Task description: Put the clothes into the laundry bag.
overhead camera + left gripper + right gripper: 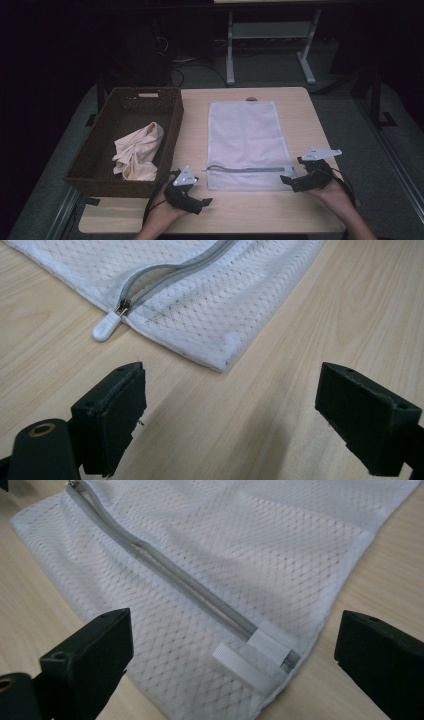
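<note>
Mesh laundry bag [248,140] laid flat, zipper [248,169] end nearest for access. Left gripper [230,415] held wide open, empty; zipper pull [106,328] just beyond its left finger. Right gripper [232,667] likewise spread, empty, straddling the zipper's closed end.

Wicker basket [172,117], dark brown, sits on the light wood table [300,107] at its left edge, overhanging slightly. Cream cloth [137,152], crumpled, lies inside the basket toward its near end (far end bare). Beyond the basket, past the table's far edge: white desk legs [230,50] on grey floor [260,70].
</note>
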`<state>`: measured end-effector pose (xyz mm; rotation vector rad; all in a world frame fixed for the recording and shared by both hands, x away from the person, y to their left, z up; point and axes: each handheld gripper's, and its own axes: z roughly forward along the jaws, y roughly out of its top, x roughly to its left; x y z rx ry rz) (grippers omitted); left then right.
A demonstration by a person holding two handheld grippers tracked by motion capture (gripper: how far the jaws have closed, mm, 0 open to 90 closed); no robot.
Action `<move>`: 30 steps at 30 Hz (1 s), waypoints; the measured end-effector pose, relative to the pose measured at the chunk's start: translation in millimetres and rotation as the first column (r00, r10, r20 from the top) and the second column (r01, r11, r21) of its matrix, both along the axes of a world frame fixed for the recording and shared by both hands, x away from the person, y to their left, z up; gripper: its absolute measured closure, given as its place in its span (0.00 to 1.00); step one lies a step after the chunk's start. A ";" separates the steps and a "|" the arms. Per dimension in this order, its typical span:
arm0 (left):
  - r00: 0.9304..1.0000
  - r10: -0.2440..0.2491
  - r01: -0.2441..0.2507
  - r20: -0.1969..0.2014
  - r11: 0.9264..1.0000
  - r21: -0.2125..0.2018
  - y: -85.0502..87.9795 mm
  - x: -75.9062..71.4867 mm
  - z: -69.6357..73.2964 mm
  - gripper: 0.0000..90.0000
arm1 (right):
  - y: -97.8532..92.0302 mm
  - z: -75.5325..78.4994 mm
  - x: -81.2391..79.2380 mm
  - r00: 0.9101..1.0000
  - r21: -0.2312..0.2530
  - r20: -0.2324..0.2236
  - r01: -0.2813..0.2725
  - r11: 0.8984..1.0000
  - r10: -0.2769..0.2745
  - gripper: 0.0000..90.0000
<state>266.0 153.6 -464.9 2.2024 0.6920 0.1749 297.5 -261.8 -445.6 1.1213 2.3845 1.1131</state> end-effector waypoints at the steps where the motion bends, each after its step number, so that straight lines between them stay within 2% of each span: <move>1: 1.000 0.000 0.000 0.000 1.000 0.000 0.0 0.0 0.0 0.14 | -0.3 1.2 1.0 1.000 -0.002 0.001 0.000 1.000 0.000 0.03; 6: 1.000 -0.005 0.005 0.004 1.000 0.000 -0.8 -0.2 0.6 0.14 | -1.4 6.1 8.9 1.000 -0.017 -0.010 -0.002 1.000 0.002 0.09; 8: 1.000 -0.004 0.004 0.005 1.000 -0.001 -1.3 -0.5 0.6 0.14 | -1.7 8.6 12.6 1.000 -0.020 -0.017 0.001 1.000 -0.002 0.16; 13: 1.000 -0.008 0.008 -0.002 1.000 0.003 -1.2 -0.9 -0.2 0.14 | -2.0 11.8 23.6 0.999 -0.031 -0.051 0.013 0.999 -0.015 0.19; 19: 1.000 -0.003 0.003 0.003 1.000 0.001 0.3 -0.3 0.6 0.14 | -0.3 17.9 39.7 0.998 -0.032 -0.066 0.021 0.999 -0.024 0.26; 22: 1.000 -0.003 0.003 0.002 1.000 -0.001 0.4 -0.3 0.8 0.14 | 0.8 19.7 44.1 0.998 -0.024 -0.058 0.023 0.999 -0.025 0.27; 24: 1.000 -0.005 0.005 -0.001 1.000 0.001 0.2 -0.2 0.4 0.14 | 3.1 21.1 49.6 0.997 -0.035 -0.069 0.020 0.999 -0.022 0.29; 26: 1.000 -0.005 0.005 -0.001 1.000 0.002 0.1 -0.4 0.3 0.14 | 5.1 24.1 55.1 0.997 -0.036 -0.065 0.028 0.999 -0.031 0.33; 30: 1.000 -0.005 0.005 -0.001 1.000 0.000 0.5 -0.3 0.4 0.14 | 4.2 25.4 61.2 0.998 0.003 -0.037 0.052 0.999 -0.052 0.42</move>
